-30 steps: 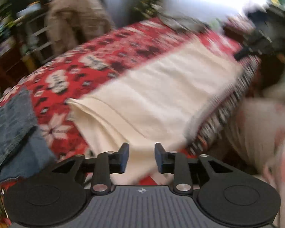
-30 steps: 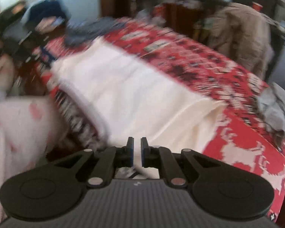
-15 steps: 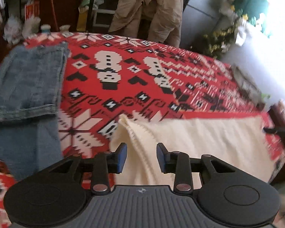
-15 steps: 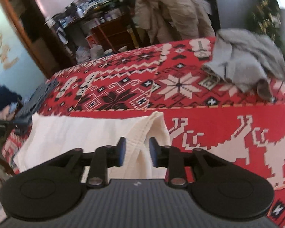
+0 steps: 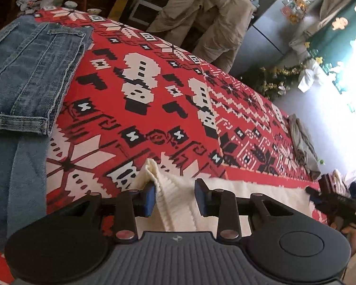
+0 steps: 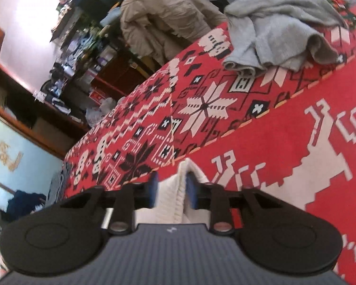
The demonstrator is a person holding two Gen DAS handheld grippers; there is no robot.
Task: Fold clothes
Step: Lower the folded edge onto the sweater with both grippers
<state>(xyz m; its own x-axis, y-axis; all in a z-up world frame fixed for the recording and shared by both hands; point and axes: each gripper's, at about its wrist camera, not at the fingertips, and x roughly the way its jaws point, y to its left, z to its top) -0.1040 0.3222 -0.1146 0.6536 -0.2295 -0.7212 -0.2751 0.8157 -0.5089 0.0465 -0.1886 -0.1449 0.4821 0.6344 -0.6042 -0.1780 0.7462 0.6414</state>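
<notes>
A cream knit garment [image 5: 175, 204] lies along the near edge of a table under a red patterned cloth [image 5: 154, 99]. One bunched corner of it stands up between the jaws of my left gripper [image 5: 175, 198], and the pads hold that thick fold. In the right wrist view another corner of the cream garment [image 6: 172, 199] fills the gap of my right gripper [image 6: 172, 190], whose jaws are closing on it. The right gripper also shows as a black tool [image 5: 339, 201] at the far right of the left view.
Folded blue jeans [image 5: 30, 71] lie on the left of the table. A crumpled grey garment [image 6: 273, 23] sits at the far right side. Behind the table a beige jacket [image 5: 201, 23] hangs over a chair, beside cluttered shelves [image 6: 78, 54].
Both grippers have rolled and come down over the table with the cream garment's corners. The right jaws went from nearly shut to spread, and have narrowed since. The garment, spread wide before, is now drawn up at both corners.
</notes>
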